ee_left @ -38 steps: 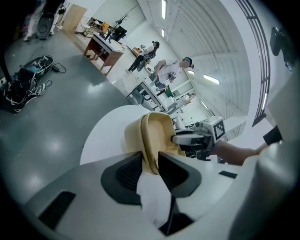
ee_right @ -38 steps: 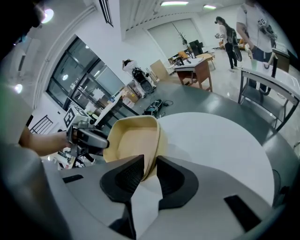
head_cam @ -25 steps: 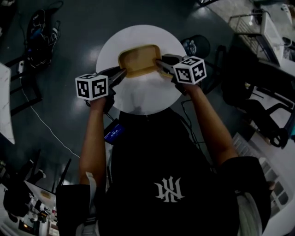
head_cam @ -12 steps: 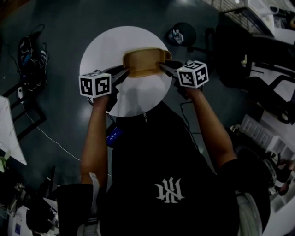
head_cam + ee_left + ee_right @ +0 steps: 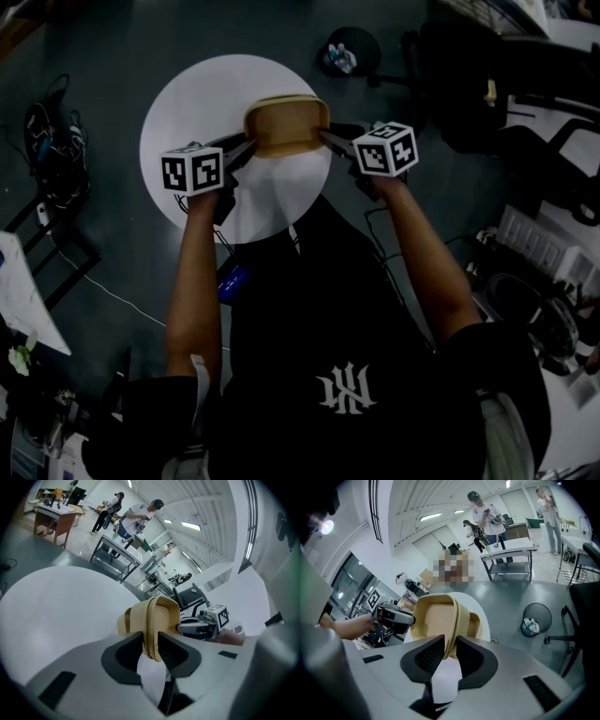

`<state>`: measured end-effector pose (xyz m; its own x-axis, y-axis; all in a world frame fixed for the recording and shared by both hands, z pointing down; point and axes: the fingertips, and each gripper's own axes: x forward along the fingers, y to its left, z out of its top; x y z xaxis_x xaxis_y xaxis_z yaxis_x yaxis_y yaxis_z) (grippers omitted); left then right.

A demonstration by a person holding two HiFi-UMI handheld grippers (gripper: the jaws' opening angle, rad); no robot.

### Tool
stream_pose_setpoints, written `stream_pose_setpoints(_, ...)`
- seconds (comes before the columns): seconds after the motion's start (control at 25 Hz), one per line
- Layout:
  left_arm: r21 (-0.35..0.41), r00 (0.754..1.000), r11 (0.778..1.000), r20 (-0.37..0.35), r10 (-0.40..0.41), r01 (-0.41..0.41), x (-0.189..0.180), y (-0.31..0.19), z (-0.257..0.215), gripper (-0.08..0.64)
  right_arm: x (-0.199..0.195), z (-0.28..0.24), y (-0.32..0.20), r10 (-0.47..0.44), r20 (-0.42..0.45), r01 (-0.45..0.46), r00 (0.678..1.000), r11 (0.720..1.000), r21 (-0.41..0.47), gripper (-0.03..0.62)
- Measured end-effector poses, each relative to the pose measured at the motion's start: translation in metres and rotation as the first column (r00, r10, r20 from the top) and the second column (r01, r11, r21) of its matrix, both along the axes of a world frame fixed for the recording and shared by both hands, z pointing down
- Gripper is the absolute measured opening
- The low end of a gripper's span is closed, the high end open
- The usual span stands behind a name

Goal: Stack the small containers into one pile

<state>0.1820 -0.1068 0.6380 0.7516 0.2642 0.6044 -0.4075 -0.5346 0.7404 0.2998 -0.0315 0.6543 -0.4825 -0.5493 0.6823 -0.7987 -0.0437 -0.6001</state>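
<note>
A round white worktop [image 5: 187, 112] stands on a dark grey floor [image 5: 94, 56], with a wire wastebasket [image 5: 342, 52] beyond the worktop. A second ago the nested tan plastic containers [image 5: 286, 127] hung level over the worktop's middle; now they are tipped, above the worktop's right part. The left tool [image 5: 246, 150] and right tool [image 5: 328, 141] are each narrowly parted and clamped on an opposite rim, holding the containers clear of the worktop.

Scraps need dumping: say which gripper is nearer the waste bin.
Right. The right gripper clamps the tan containers at the edge on the waste bin side; the left gripper clamps the opposite edge, farther.
</note>
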Motion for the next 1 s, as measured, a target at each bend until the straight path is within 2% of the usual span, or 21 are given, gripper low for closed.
stream_pose_setpoints(0.36,-0.02,0.999,1.0,0.052,0.005,-0.004,0.008,0.0,0.02,0.103,0.009,0.018,-0.001,-0.008,0.028,0.008,1.0,0.999,-0.034,0.098)
stream_pose_setpoints(0.64,-0.063,0.996,0.998,0.089,0.002,0.003,0.008,-0.002,0.026,0.101,0.009,0.023,-0.005,-0.018,0.05,0.022,0.999,0.997,-0.077,0.098)
stream_pose_setpoints(0.8,-0.09,0.993,0.996,0.117,0.028,-0.017,0.007,0.002,0.028,0.103,0.009,0.024,-0.003,-0.006,0.082,0.014,0.997,0.995,-0.095,0.098)
stream_pose_setpoints(1.0,-0.102,0.992,0.995,0.126,0.02,-0.007,0.007,0.0,0.031,0.103,0.007,0.023,-0.003,0.011,0.119,0.002,0.993,0.994,-0.111,0.1)
